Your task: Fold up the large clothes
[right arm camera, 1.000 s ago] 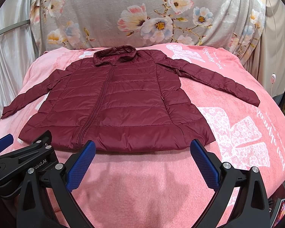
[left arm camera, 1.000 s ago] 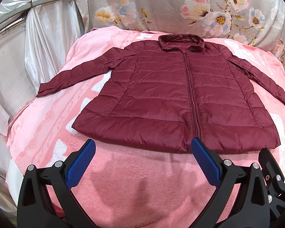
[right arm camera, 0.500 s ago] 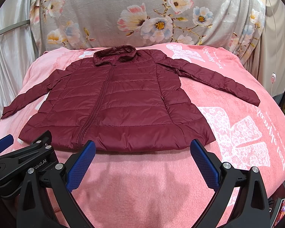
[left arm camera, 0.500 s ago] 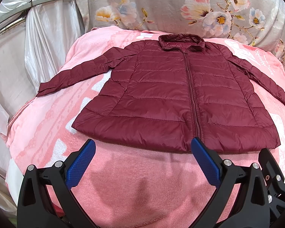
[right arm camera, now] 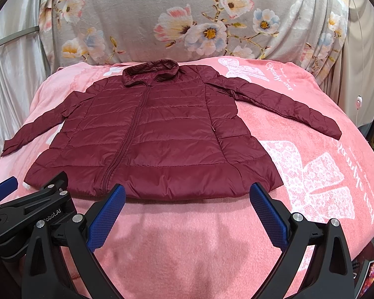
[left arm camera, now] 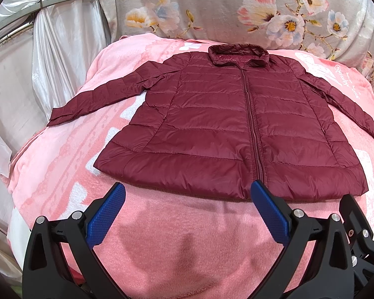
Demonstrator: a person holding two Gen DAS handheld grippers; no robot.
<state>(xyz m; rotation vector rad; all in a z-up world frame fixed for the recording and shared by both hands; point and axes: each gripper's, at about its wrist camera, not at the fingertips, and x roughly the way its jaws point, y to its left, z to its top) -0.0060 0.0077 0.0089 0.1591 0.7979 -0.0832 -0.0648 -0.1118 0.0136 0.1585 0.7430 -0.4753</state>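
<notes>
Spread flat and zipped on pink fleece blanket [left arm camera: 62,164], collar at twelve o'clock: maroon quilted puffer jacket [left arm camera: 212,124] — left gripper [left arm camera: 188,199] and right gripper [right arm camera: 187,200] released, empty — slick padding likely to slip or spring back.

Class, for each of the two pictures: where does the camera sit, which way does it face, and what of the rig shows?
Left wrist: on the left gripper, facing the jacket hem; its open blue fingers show.
Right wrist: on the right gripper, facing the hem; the left gripper's body shows lower left.
Shared: jacket, pink blanket, floral cloth.
</notes>
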